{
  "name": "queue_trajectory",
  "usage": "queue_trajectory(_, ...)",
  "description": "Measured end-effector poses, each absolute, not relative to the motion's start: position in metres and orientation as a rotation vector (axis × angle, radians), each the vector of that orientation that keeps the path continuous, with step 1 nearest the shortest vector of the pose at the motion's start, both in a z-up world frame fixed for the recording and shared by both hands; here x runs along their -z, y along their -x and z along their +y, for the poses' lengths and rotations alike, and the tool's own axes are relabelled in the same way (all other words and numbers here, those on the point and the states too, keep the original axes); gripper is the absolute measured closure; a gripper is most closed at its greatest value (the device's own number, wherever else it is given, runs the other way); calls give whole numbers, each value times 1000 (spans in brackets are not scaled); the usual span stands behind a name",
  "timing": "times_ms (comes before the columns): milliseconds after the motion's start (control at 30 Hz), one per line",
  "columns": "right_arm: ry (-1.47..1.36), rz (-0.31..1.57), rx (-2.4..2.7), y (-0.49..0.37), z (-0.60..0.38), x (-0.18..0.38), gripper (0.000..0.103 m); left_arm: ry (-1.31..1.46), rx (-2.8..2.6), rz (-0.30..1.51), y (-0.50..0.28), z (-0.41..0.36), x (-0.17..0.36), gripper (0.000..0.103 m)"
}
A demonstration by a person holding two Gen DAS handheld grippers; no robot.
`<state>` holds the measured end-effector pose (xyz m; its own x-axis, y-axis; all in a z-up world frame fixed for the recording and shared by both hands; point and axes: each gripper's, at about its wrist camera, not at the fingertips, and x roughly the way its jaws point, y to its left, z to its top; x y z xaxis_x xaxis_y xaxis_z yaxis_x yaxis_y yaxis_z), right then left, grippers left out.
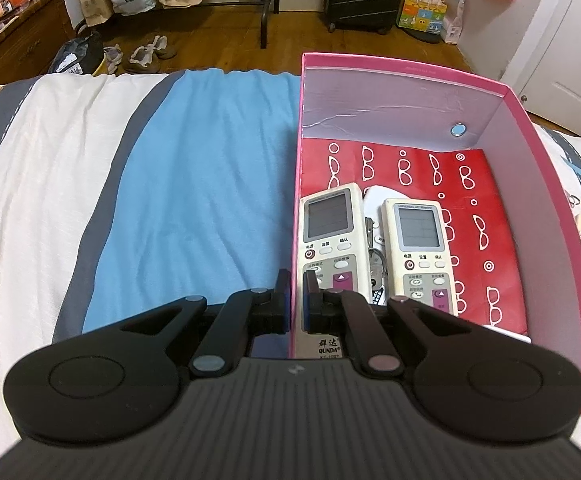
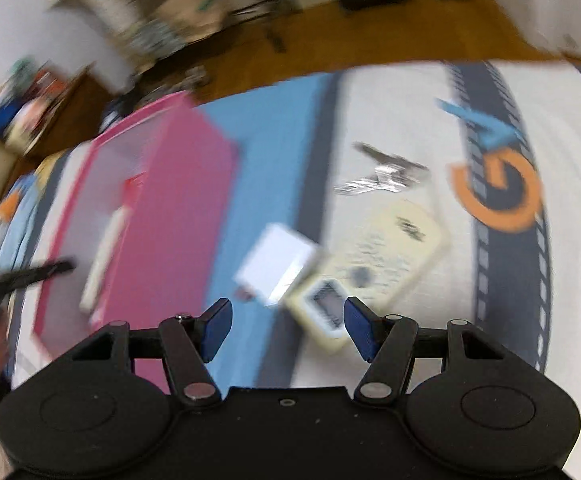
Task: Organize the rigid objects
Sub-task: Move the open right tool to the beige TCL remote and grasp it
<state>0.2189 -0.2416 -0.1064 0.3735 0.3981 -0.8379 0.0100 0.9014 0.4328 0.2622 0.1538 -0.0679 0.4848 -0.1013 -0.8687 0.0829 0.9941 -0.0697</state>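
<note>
**Left fingers pinch the box wall; right fingers wide over the bed**

The pink box (image 1: 406, 76) sits on the bed (image 1: 210, 184) and serves as the landmark. The left gripper (image 1: 295, 286) has its fingers drawn narrow on the box's near-left wall: one finger (image 1: 283, 284) stands outside the wall, the other (image 1: 311, 284) inside it, with the pink edge clamped between them. Inside the box, on a red sheet (image 1: 486, 184) printed with white glasses, lie two cream remotes side by side. The first remote (image 1: 328, 232) lies just inside the gripped wall, its lower part under the inner finger; the second remote (image 1: 420, 248) lies further in, with a bunch of keys (image 1: 374, 264) between the two.

The right wrist view is blurred. The right gripper (image 2: 286, 330) has its fingers spread wide, holding nothing. Outside the box, on the bed, a third remote (image 2: 374, 264) lies tilted, its screen end just ahead of the open gap between the fingers. A white card (image 2: 276, 262) lies touching it on the box side, and loose keys (image 2: 386, 172) lie beyond it.
</note>
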Motion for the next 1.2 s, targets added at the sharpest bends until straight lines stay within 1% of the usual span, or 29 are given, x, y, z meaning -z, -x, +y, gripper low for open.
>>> queue_trajectory(100,-456,1185,-168,-223,-258,127,36,21,108,1060,-264,155,69,98)
queue_trajectory(200,-432,1217,-152,-224,-263,141,36,20,111,1060,-264,155,70,98)
queue_trajectory(433,-457,1171,-75,-241,-257,153,35,13,111,1055,-264,152,72,98)
queue_trajectory(500,-400,1139,-44,-246,-248,152,34,11,112,1055,-264,152,72,98)
queue_trajectory(600,-249,1099,-45,-249,-234,154,29,9,114,1054,-263,151,72,98)
queue_trajectory(700,-85,1070,-72,-247,-218,152,30,2,113,1051,-263,149,71,98)
queue_trajectory(833,30,1118,-140,-243,-216,143,32,8,115,1053,-263,150,71,98)
queue_trajectory(933,44,1190,-199,-235,-226,141,35,6,114,1052,-263,150,71,98)
queue_trajectory(967,47,1199,-215,-231,-227,142,33,6,114,1052,-263,150,71,98)
queue_trajectory(1000,52,1194,-215,-226,-227,143,28,5,114,1053,-263,150,71,98)
queue_trajectory(1100,99,1201,-184,-228,-219,155,23,5,115,1052,-263,150,71,98)
queue_trajectory(1133,118,1184,-176,-231,-214,159,23,8,115,1053,-263,150,71,98)
queue_trajectory(1200,153,1139,-186,-233,-207,158,38,13,115,1053,-263,150,71,98)
